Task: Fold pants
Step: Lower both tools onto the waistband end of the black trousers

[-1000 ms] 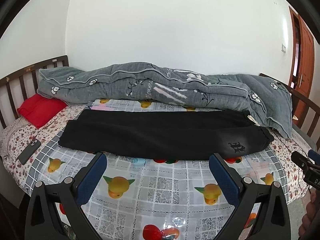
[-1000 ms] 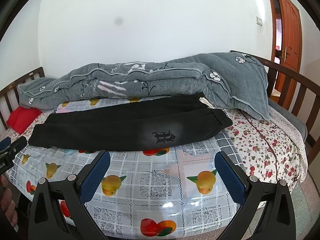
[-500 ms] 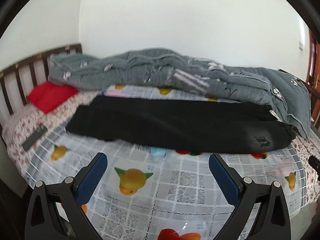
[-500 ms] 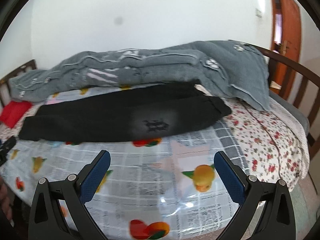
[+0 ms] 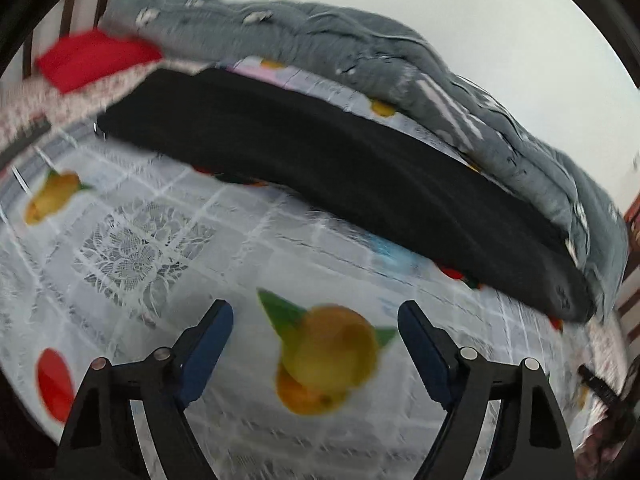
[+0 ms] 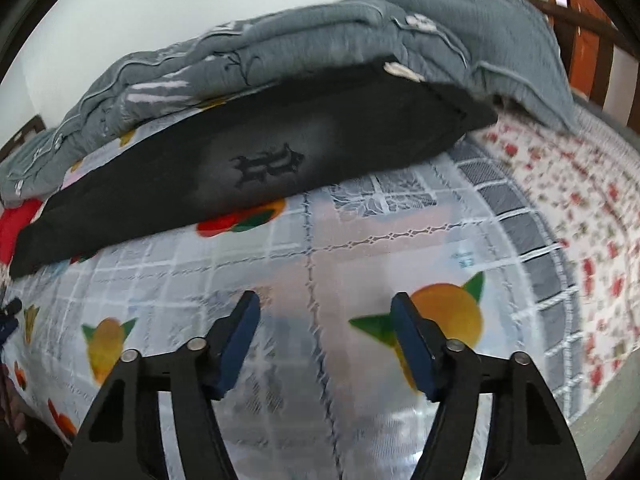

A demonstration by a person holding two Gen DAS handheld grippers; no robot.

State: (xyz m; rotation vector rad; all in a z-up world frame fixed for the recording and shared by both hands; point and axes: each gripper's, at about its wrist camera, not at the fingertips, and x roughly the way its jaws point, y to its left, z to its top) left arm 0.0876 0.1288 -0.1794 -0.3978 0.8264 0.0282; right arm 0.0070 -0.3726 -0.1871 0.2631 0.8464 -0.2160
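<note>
- Black pants [image 5: 344, 168] lie flat along the bed, against a grey quilt [image 5: 400, 64].
- Left gripper [image 5: 316, 320] and right gripper [image 6: 325, 312] hover over the fruit-print cover [image 6: 360, 248], jaws apart, just been closing, nothing between them.

Grey quilt [image 5: 400, 60], red cushion [image 5: 92, 60], fruit-print cover [image 6: 360, 240]

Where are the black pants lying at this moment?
In both wrist views the black pants lie stretched across the fruit-print bed cover, just in front of the rolled grey quilt, beyond both grippers.
</note>
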